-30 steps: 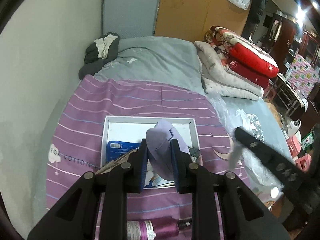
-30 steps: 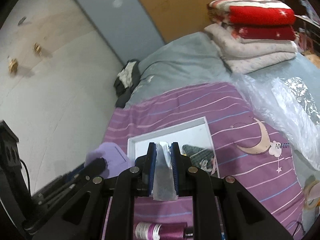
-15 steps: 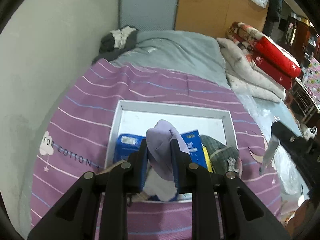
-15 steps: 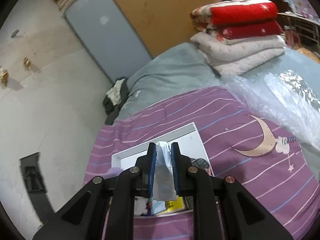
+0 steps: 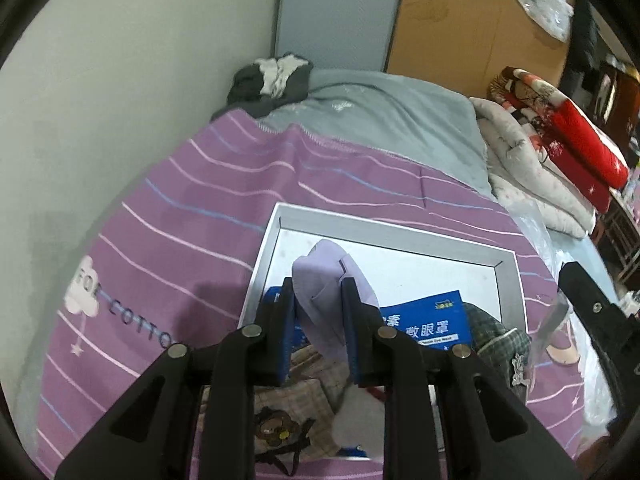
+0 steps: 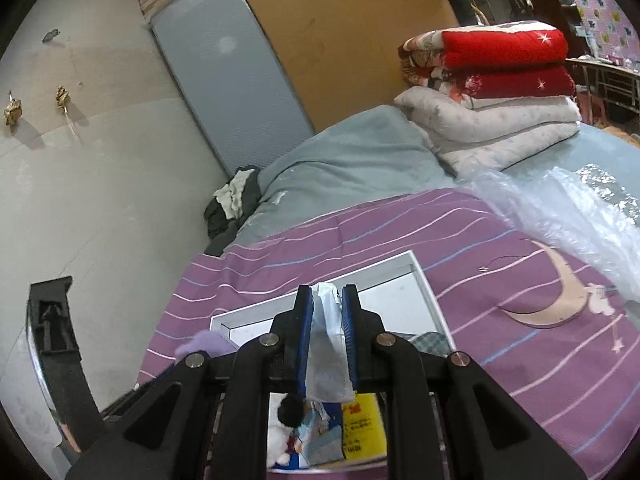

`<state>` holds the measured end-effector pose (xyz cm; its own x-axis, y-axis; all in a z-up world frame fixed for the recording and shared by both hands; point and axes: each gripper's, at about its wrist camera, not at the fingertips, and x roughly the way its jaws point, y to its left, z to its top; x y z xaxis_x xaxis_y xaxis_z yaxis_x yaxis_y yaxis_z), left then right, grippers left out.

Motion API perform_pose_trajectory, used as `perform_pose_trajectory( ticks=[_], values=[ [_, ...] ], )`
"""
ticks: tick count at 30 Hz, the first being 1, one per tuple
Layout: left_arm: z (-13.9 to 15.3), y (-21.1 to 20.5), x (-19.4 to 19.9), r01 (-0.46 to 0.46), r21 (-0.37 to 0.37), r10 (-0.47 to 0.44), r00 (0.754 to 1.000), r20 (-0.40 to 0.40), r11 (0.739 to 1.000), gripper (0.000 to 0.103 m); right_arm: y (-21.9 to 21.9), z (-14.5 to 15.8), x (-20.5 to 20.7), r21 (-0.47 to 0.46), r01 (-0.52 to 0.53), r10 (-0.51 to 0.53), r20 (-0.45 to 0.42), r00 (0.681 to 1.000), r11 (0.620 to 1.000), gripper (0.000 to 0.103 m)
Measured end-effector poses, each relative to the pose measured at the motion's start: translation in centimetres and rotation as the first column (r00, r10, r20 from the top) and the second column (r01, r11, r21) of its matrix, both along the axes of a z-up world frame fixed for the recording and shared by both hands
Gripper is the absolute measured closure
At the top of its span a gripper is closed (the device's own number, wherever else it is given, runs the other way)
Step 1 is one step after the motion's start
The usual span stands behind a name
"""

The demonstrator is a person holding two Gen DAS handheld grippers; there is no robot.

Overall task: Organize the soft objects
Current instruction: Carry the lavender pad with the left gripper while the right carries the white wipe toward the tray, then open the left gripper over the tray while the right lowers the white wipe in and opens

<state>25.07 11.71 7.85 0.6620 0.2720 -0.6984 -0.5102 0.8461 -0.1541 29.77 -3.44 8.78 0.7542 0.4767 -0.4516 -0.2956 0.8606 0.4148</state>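
My left tongs (image 5: pixel 319 320) are clamping a soft lilac cloth item (image 5: pixel 332 280), holding it above the near end of the white rectangular tray with the grey rim (image 5: pixel 384 232). My right tongs (image 6: pixel 325 340) are pinching a thin pale-blue-and-white packet (image 6: pixel 328 344) over that same tray. Inside the tray are lying a blue printed packet (image 5: pixel 428 320), a dark plaid cloth (image 5: pixel 500 340) and a beige checked pouch (image 5: pixel 304 396), all on the purple striped blanket (image 5: pixel 192 224).
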Motion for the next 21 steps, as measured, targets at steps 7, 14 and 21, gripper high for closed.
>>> perform_pose_trajectory(
  ticks=[7, 14, 21],
  values=[
    [-1.5, 1.6, 1.2, -0.046, 0.045, 0.047, 0.999, -0.024, 0.998, 0.079, 0.4, -3.4, 3.0, 0.051, -0.007, 0.009, -0.037, 0.999, 0.999, 0.089],
    [-4.3, 3.3, 3.0, -0.059, -0.014, 0.057, 0.992, -0.114, 0.998, 0.079, 0.3, -6.0, 5.2, 0.105, 0.01, 0.004, -0.131, 0.991, 0.994, 0.089],
    [-3.3, 2.7, 1.8, -0.009, -0.103, 0.01, 1.0, 0.012, 0.995, 0.04, -0.1, -6.2, 5.1, 0.134, 0.013, 0.004, -0.128, 0.992, 0.991, 0.067]
  ],
)
